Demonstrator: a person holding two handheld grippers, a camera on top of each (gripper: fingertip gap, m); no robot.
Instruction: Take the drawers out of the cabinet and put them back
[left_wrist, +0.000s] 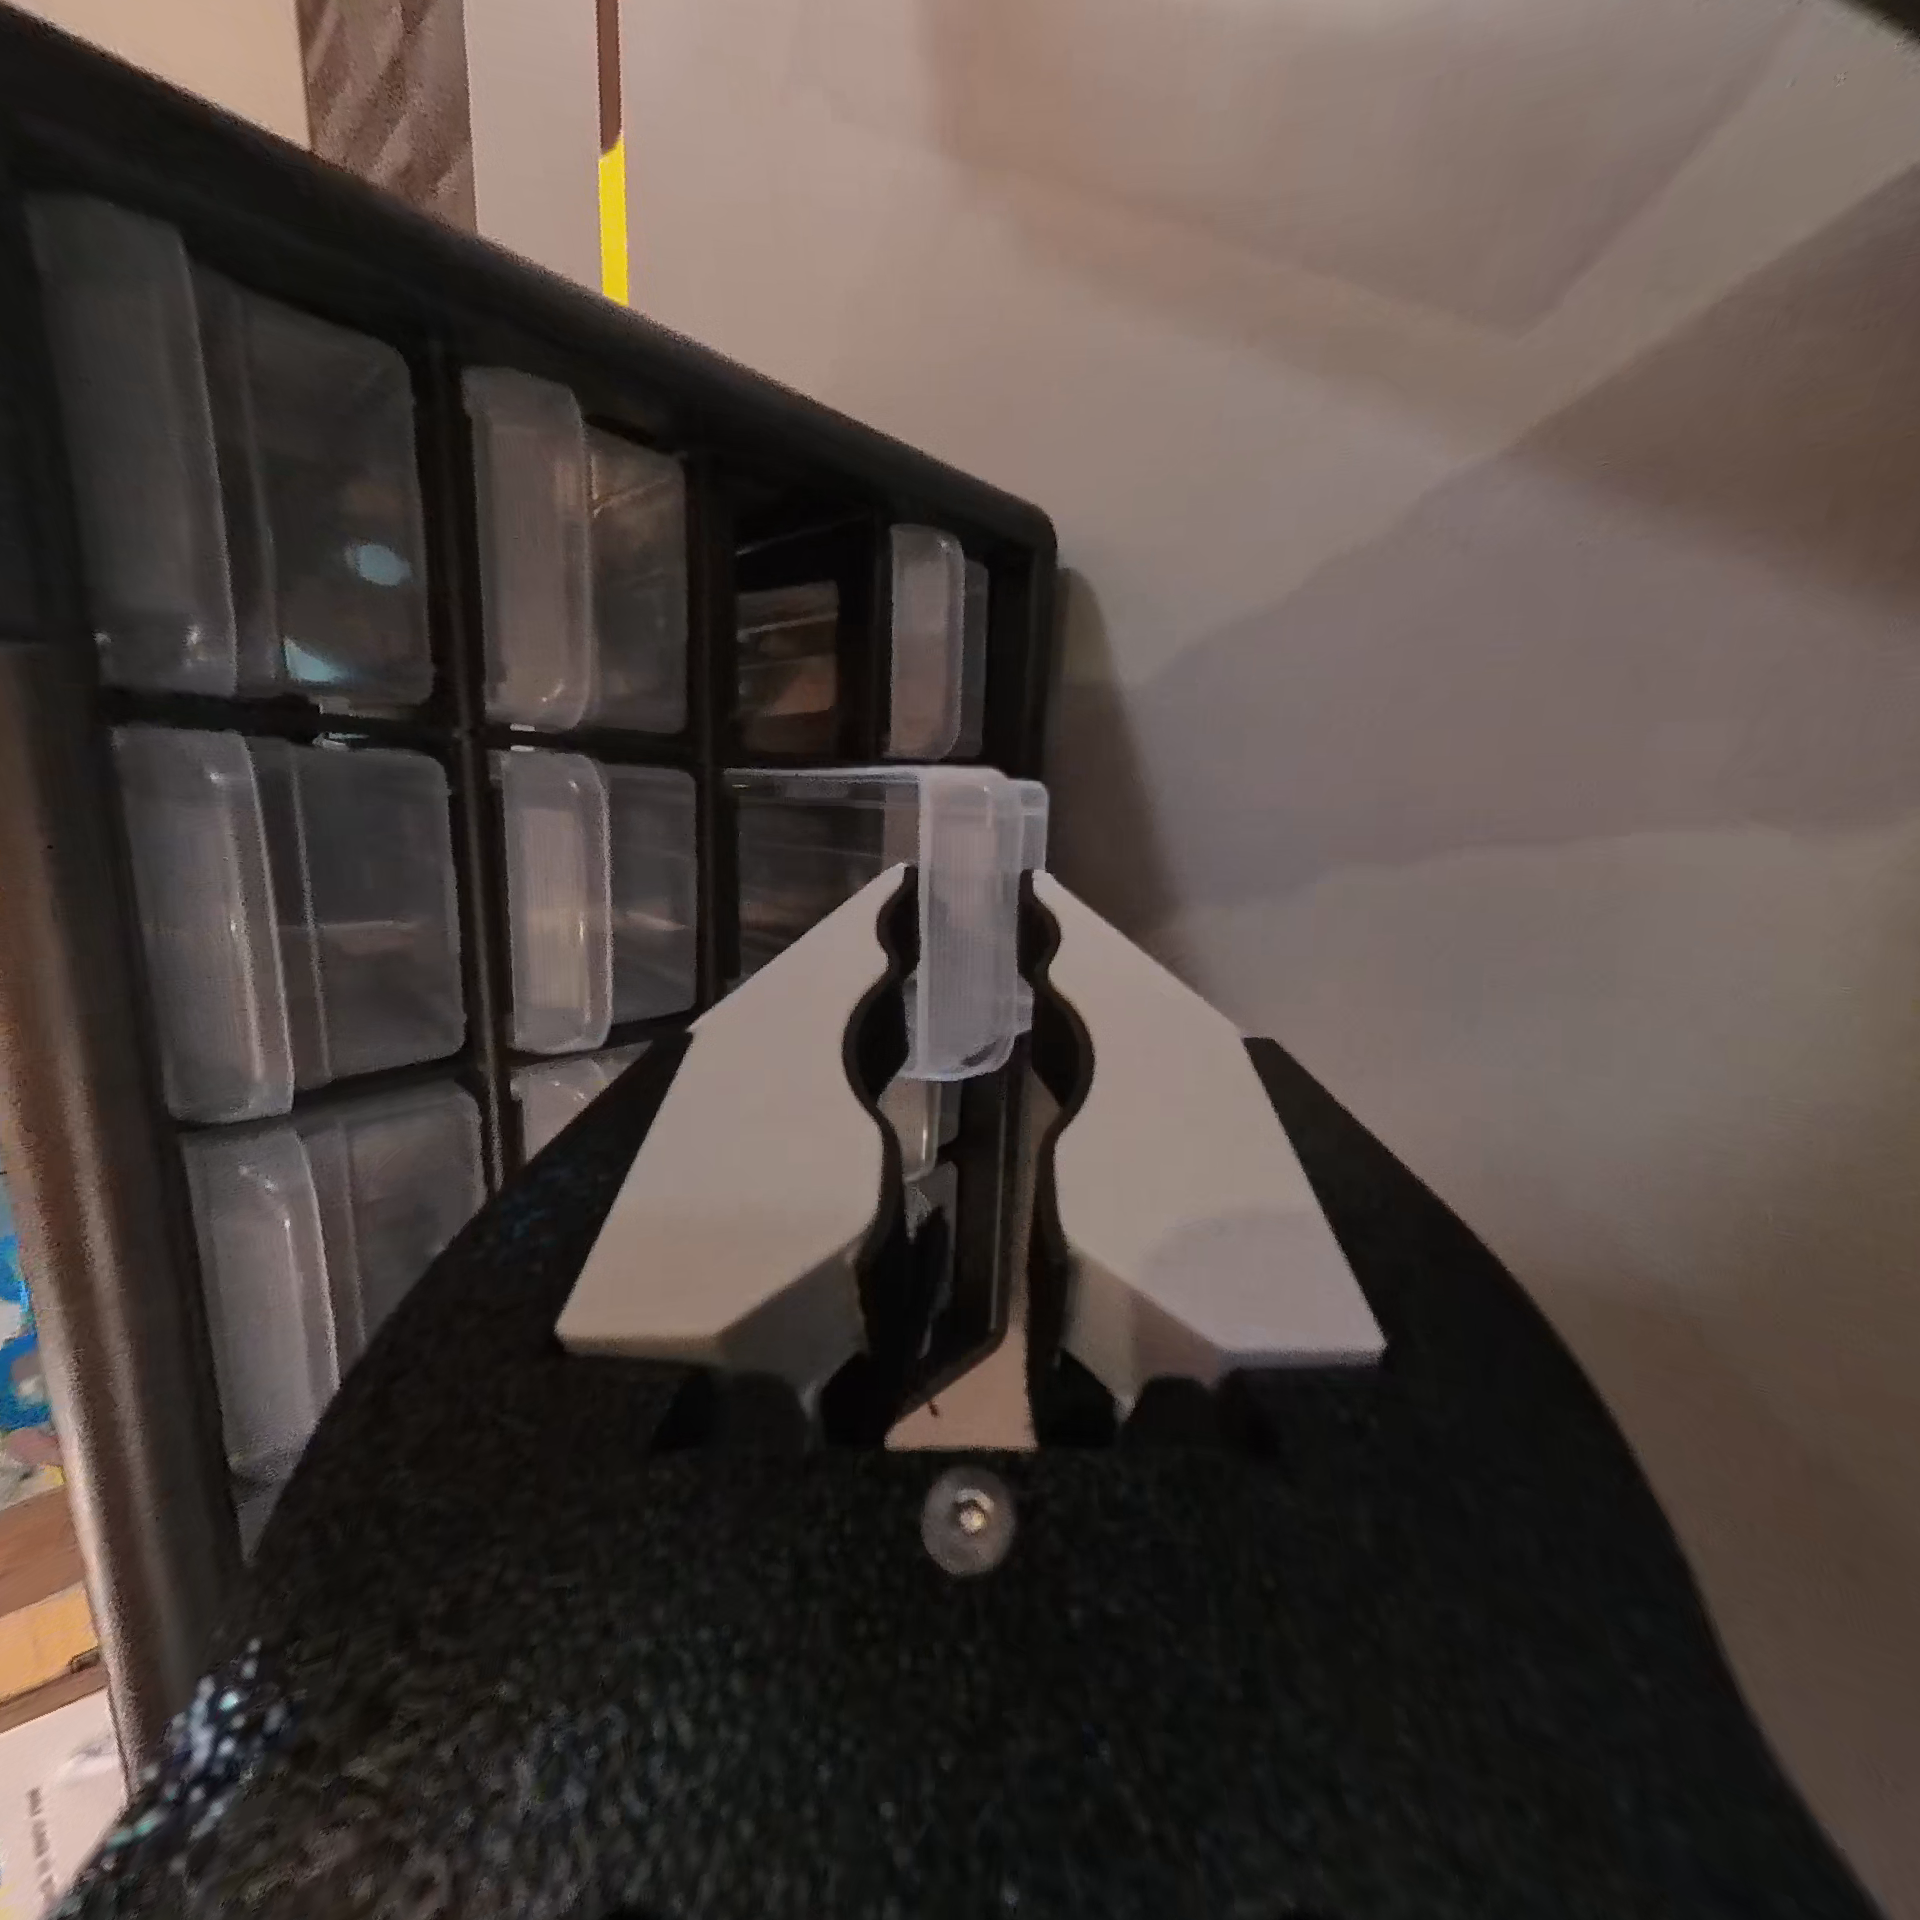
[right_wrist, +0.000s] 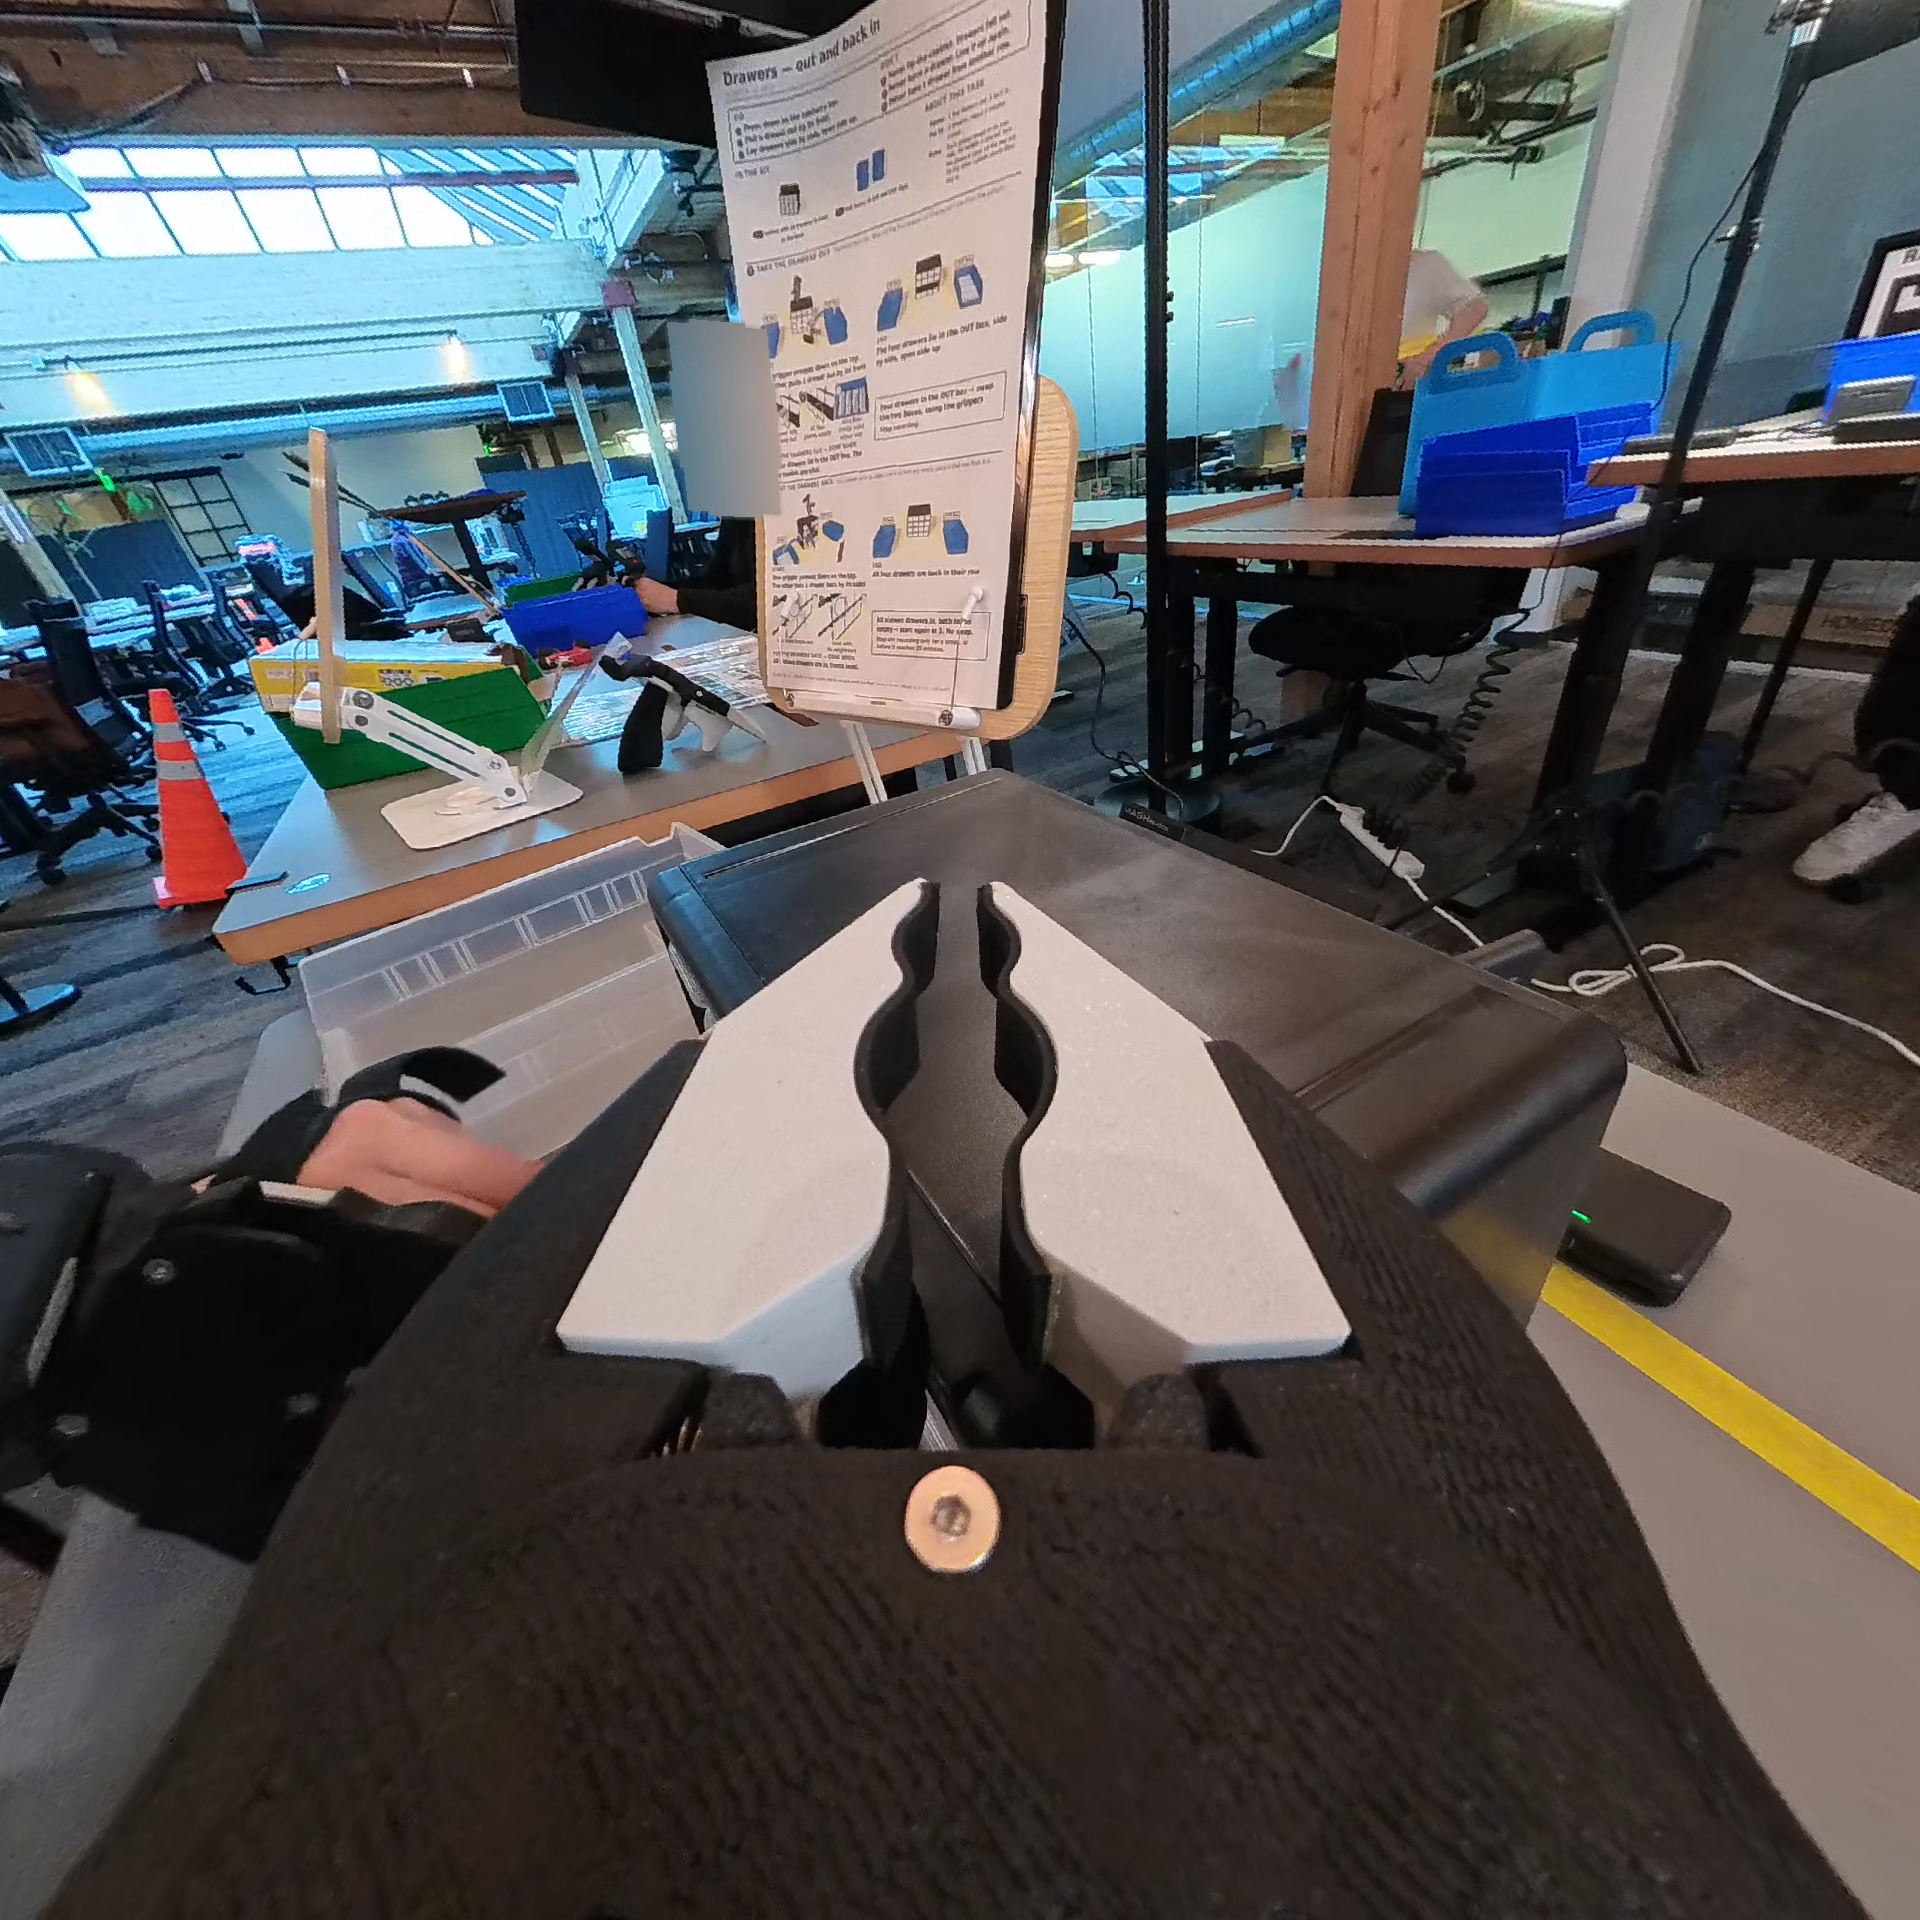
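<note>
- Cabinet (left_wrist: 582, 343), black frame, rows of clear plastic drawers; in the left wrist view it stands ahead and to the left of the left gripper (left_wrist: 968, 875).
- Left gripper: narrow, both white fingers (left_wrist: 774, 1101) pinched on the frosted pull tab of one clear drawer (left_wrist: 831, 821).
- That drawer sits in the column nearest the cabinet's right edge and juts out of its slot toward the tongs, proud of its neighbours.
- Slot directly above it: another drawer (left_wrist: 935, 639), with a dark gap to its left.
- Drawers (left_wrist: 312, 914) farther left of the tongs sit flush in the frame.
- Right gripper (right_wrist: 958, 885): nearly closed, only a slim gap, holding nothing, lying just over the cabinet's flat black top (right_wrist: 1195, 935); contact cannot be told.
- Left of those tongs: a person's hand (right_wrist: 416, 1153) on the other gripper's handle, with a clear plastic bin (right_wrist: 499, 977) beyond it.
- Ahead, past the cabinet top: a printed instruction sheet (right_wrist: 894, 343) on a stand.
- Right of the tongs: yellow tape line (right_wrist: 1725, 1403) on the grey table.
</note>
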